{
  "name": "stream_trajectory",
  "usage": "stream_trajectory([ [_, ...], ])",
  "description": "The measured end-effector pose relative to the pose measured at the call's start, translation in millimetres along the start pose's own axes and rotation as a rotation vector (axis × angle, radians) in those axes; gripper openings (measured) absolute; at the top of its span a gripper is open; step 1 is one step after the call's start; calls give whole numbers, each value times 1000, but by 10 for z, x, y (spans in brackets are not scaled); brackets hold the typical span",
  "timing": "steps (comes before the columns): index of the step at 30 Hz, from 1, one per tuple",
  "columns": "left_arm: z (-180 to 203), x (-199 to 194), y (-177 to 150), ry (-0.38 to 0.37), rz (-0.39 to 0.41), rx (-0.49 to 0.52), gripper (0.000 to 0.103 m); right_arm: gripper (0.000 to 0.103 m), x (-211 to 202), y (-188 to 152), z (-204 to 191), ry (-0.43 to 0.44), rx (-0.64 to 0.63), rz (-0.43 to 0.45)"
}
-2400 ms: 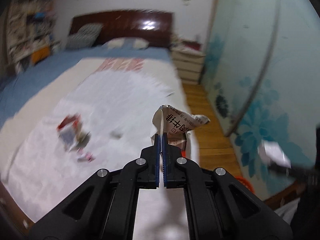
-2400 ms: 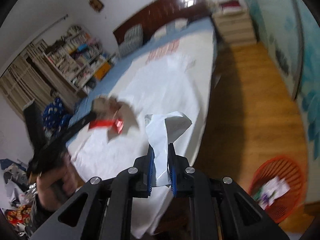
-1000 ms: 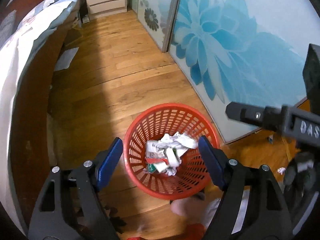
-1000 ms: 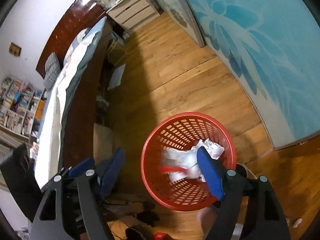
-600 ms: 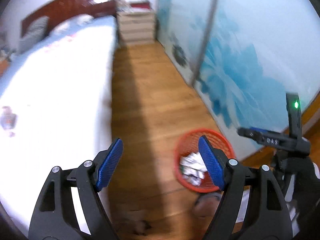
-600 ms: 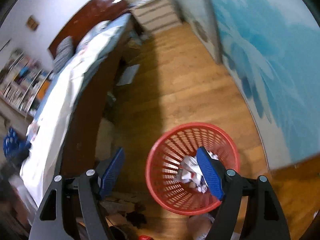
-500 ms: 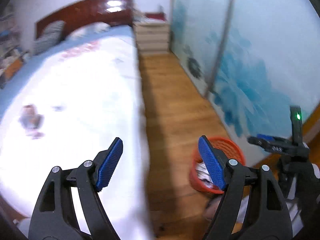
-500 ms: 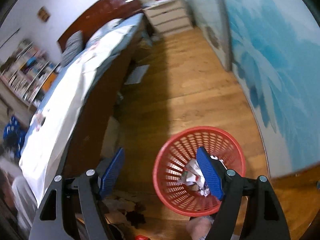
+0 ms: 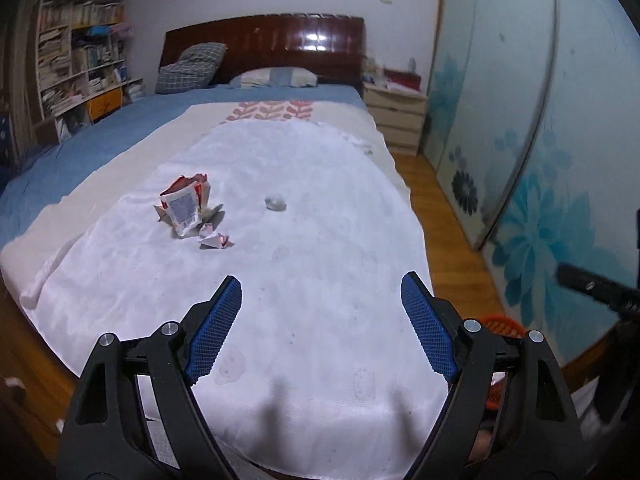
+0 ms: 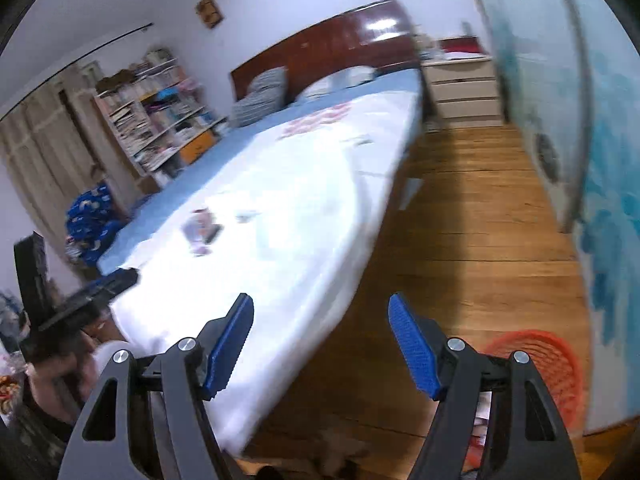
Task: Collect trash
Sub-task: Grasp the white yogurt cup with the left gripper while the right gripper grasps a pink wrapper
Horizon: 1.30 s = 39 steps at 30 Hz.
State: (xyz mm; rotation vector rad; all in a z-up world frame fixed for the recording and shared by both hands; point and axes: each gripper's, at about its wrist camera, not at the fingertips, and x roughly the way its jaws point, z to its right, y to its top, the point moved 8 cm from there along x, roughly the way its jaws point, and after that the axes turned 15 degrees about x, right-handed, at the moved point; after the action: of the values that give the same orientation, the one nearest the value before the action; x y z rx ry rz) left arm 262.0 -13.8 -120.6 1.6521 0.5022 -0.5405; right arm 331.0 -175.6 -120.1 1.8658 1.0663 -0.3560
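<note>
Bedroom light falls on a white sheet (image 9: pixel 304 240) spread over a wide bed (image 9: pixel 120 136) with a dark wooden headboard (image 9: pixel 272 48). Over the foot of that sheet the left gripper (image 9: pixel 321 296) hangs with its blue-padded fingers spread wide and nothing between them. Ahead of it and to the left lies a torn red-and-white packet (image 9: pixel 185 205), with a small crumpled scrap (image 9: pixel 216 239) just beside its near edge; a little grey-white wad (image 9: pixel 275 201) sits apart from them, nearer the middle of the sheet. The right gripper (image 10: pixel 321 317) is likewise released and empty, held over the bed's edge where the sheet meets the wooden floor (image 10: pixel 480 216). Low to its right stands the red basket (image 10: pixel 536 354), partly hidden behind the gripper's frame, close to the blue flowered sliding door (image 10: pixel 608 160); a sliver of the same basket shows in the left view behind that gripper's right finger. In the right view the trash on the sheet is only a blur. Farther off are a pale bedside chest of drawers (image 9: pixel 396 114), a checked pillow (image 9: pixel 190 66) and crowded bookshelves (image 9: pixel 80 52).
</note>
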Motion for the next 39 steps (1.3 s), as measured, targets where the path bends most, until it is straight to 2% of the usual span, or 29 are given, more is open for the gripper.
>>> stream_trajectory([
  [3,-240,-44,-70,-5,-1,-55,82,71,333,60,-451,23,-73,-41],
  [5,-428,-77,-125,20,-7,-92,82,71,583,126,-769,29,-153,-55],
  [7,-598,-157,-139,17,17,-152,82,71,951,170,-1153,40,-273,-87],
  [11,-834,-269,-209,44,36,-221,82,69,1767,157,-1749,50,-405,-173],
  [13,-947,-309,-263,53,44,-263,82,69,2131,59,-1988,64,-429,-221],
  [14,-981,-304,-278,50,44,-275,82,67,2131,59,-1988,64,-429,-221],
  [16,-1040,-283,-313,49,37,-297,82,62,2524,-122,-2202,77,-450,-294],
  [19,-1105,-232,-359,43,23,-318,82,61,3058,-248,-2386,24,-463,-313],
  [21,-1152,-229,-386,43,25,-336,82,49,3327,-279,-2370,-9,-394,-340],
  [22,-1179,-225,-395,48,25,-345,82,38,3454,-300,-2324,-28,-343,-373],
  [25,-1327,-153,-406,50,26,-388,82,28,3444,-271,-2286,12,-268,-368],
  [28,-1623,73,-361,58,32,-460,82,27,3164,-259,-2142,43,-219,-357],
  [31,-1897,510,-296,61,-9,-508,83,27,2845,-289,-1976,90,-200,-336],
  [34,-2064,1057,-233,121,-94,-455,83,27,2348,-390,-1689,119,-161,-323],
  [37,-2068,1471,-167,99,-149,-409,83,27,1930,-443,-1468,129,-135,-315],
  [39,-2051,1657,-82,101,-154,-376,83,27,1716,-480,-1298,114,-122,-308],
])
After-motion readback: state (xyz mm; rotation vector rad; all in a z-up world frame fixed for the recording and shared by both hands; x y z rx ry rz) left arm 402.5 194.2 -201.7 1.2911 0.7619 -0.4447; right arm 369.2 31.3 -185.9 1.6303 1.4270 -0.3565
